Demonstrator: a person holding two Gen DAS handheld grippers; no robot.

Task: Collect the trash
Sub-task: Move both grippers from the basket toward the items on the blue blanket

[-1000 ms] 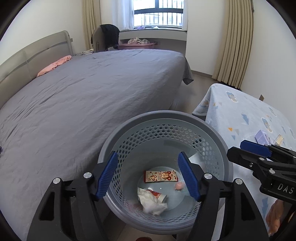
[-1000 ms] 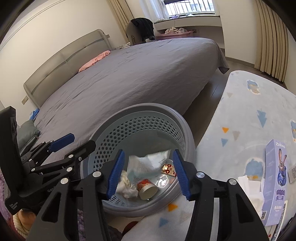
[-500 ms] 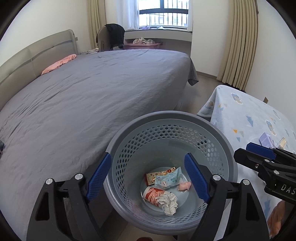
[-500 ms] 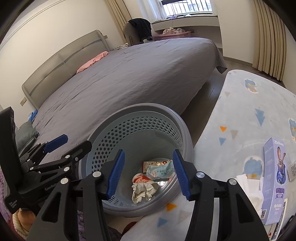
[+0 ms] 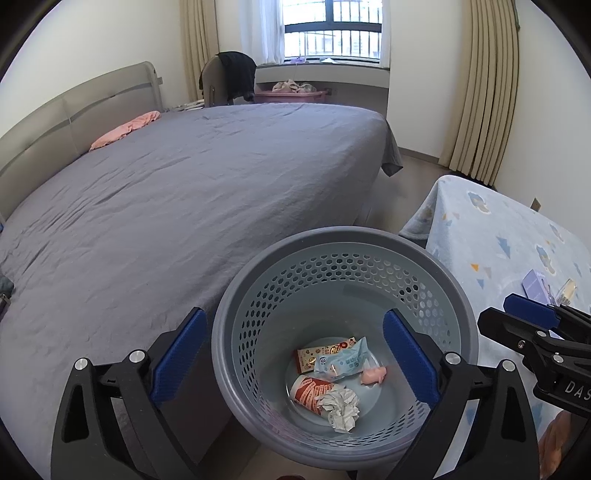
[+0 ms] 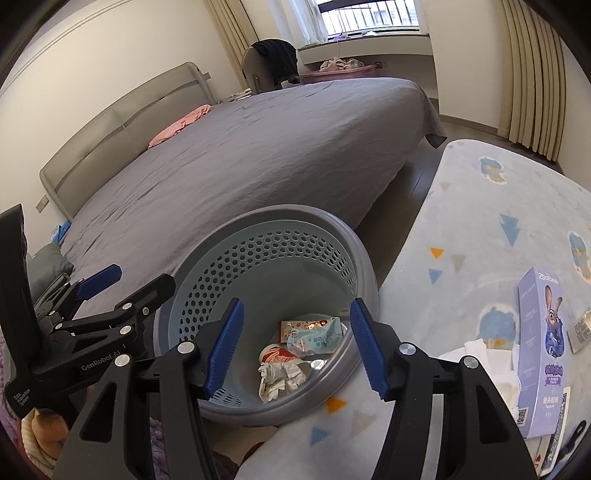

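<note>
The round grey plastic basket with holes in its wall (image 5: 424, 284) (image 6: 229, 266) is open at the top, so there is room to reach down inside. It sits squeezed between the big bed with the grey sheet (image 5: 184, 192) (image 6: 258, 155) and the low table under a pale blue blanket (image 5: 517, 236) (image 6: 480, 221). A tall purple cardboard box (image 6: 541, 343) stands in the way on that table.

My left wrist view looks steeply down past its spread jaws into the laundry-style waste basket (image 5: 343, 332), close. My right wrist view faces the same basket (image 6: 273, 295) from the blanket side, lower. Both share basket, bed (image 5: 184, 192), window (image 6: 369, 18).
</note>
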